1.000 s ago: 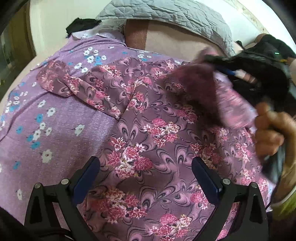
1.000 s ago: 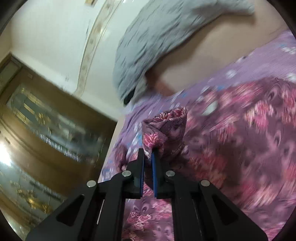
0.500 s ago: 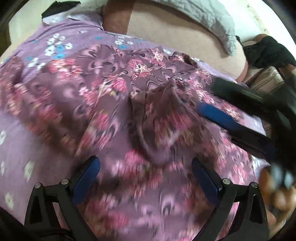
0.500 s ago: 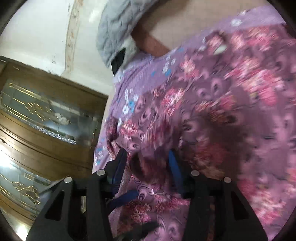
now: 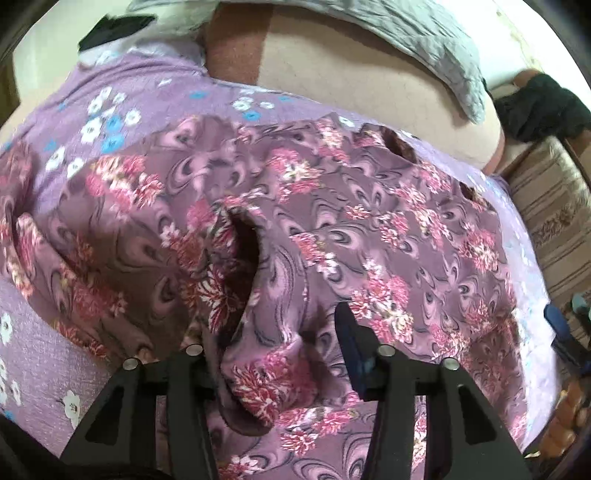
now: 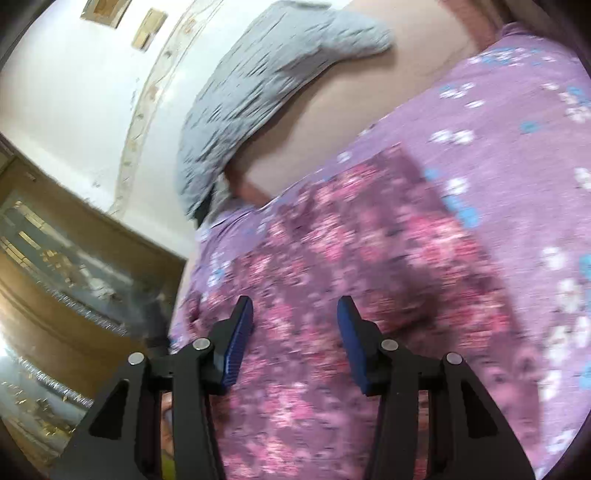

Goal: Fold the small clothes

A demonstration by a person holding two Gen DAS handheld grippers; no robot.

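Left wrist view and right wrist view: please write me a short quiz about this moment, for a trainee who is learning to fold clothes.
1. True or false: the right tool is shut on the floral garment.
2. What is draped over the beige headboard?
A. a grey quilted cloth
B. a red towel
C. a yellow pillow
3. Fill in: the purple bedsheet under the garment has white and ____ flowers.

Key
1. False. Its jaws stand apart and hold nothing.
2. A
3. blue
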